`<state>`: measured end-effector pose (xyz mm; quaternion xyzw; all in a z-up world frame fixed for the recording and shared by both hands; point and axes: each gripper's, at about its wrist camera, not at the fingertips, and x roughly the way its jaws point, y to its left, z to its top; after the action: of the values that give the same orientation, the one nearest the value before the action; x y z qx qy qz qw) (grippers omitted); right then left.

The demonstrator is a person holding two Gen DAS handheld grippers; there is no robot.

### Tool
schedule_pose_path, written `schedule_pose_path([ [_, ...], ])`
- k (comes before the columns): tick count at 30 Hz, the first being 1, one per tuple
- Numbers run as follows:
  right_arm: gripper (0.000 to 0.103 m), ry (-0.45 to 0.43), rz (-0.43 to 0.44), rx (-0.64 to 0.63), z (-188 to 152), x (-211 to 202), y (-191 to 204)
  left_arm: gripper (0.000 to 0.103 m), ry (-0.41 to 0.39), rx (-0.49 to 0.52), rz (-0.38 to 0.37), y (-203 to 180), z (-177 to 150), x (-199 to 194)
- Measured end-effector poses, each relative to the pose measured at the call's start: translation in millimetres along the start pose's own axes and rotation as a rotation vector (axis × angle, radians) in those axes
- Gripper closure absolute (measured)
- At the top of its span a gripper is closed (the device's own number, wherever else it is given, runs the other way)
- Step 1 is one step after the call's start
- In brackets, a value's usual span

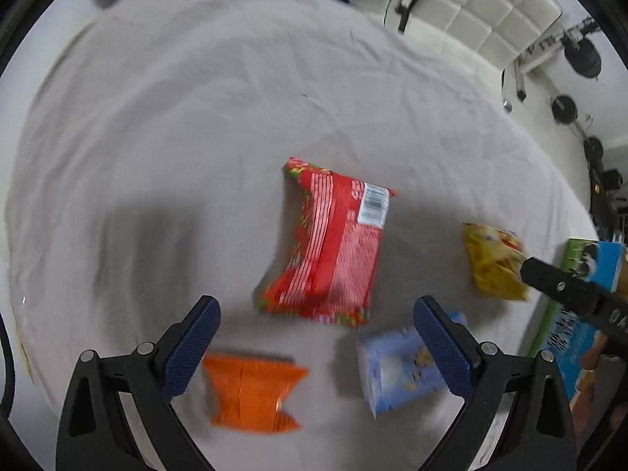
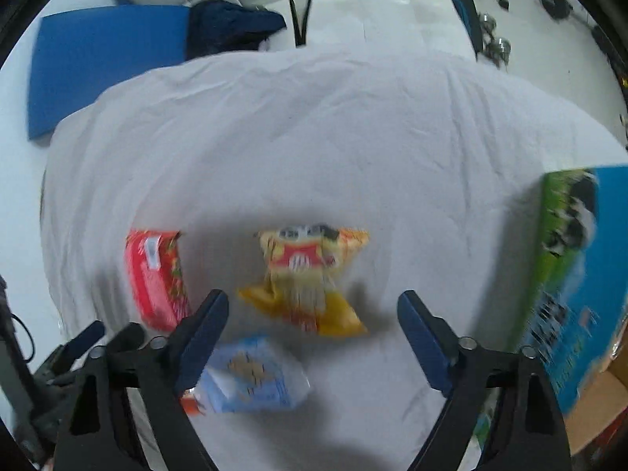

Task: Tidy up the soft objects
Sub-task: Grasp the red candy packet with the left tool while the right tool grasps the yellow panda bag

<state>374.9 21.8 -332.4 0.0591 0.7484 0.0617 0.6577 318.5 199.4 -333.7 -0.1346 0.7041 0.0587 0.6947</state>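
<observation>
Several soft snack packets lie on a white sheet (image 1: 176,117). A red packet (image 1: 333,239) lies just ahead of my left gripper (image 1: 318,349), which is open and empty above the sheet. An orange packet (image 1: 251,392) lies between its fingers, a light blue packet (image 1: 400,369) by its right finger. A yellow packet (image 1: 494,263) lies at the right. My right gripper (image 2: 314,337) is open and empty, hovering over the yellow packet (image 2: 310,282). The red packet (image 2: 157,278) is to its left, the light blue packet (image 2: 255,376) under its left finger.
A blue and green cardboard box (image 2: 569,274) stands at the sheet's right edge; it also shows in the left wrist view (image 1: 581,314). A blue mat (image 2: 106,59) and dark cloth (image 2: 231,27) lie beyond the sheet. A white padded sofa (image 1: 471,8) and weights (image 1: 581,55) stand further back.
</observation>
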Motion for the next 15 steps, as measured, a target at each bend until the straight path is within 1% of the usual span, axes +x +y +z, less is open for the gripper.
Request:
schedule_pose_path([
  [2, 0.042, 0.038, -0.012, 0.009, 11.1, 14.3, 1.1, 0.002, 0.036, 0.015, -0.008, -4.5, 9.5, 16.9],
  [3, 0.046, 0.059, -0.018, 0.009, 16.1, 22.0, 1.9, 0.002, 0.052, 0.023, -0.008, -6.8, 12.1, 24.2],
  [5, 0.053, 0.097, 0.012, 0.027, 20.2, 33.1, 1.2, 0.002, 0.087, 0.042, -0.009, -11.4, 15.8, 36.7],
  [7, 0.055, 0.12, 0.006, 0.025, 21.4, 38.5, 2.8, 0.009, 0.111, 0.059, -0.003, -16.4, 16.6, 47.5],
  [9, 0.055, 0.128, -0.014, 0.008, 21.8, 43.2, 6.3, 0.022, 0.132, 0.075, 0.005, -20.6, 14.8, 57.5],
  [10, 0.055, 0.138, -0.023, 0.003, 21.4, 45.7, 7.5, 0.022, 0.123, 0.083, 0.019, -22.5, 13.6, 58.3],
  [11, 0.055, 0.149, -0.02, 0.005, 21.1, 49.2, 8.3, 0.025, 0.105, 0.102, 0.034, -26.9, 12.2, 57.5],
  [13, 0.057, 0.156, -0.014, 0.004, 20.7, 53.0, 9.9, 0.035, 0.087, 0.115, 0.068, -31.0, 10.0, 56.7],
  [14, 0.059, 0.152, -0.014, 0.002, 20.1, 53.2, 10.3, 0.045, 0.075, 0.115, 0.088, -31.9, 8.7, 55.5],
  [15, 0.059, 0.148, -0.019, -0.003, 19.7, 53.7, 11.6, 0.053, 0.062, 0.117, 0.1, -33.0, 7.2, 53.4],
])
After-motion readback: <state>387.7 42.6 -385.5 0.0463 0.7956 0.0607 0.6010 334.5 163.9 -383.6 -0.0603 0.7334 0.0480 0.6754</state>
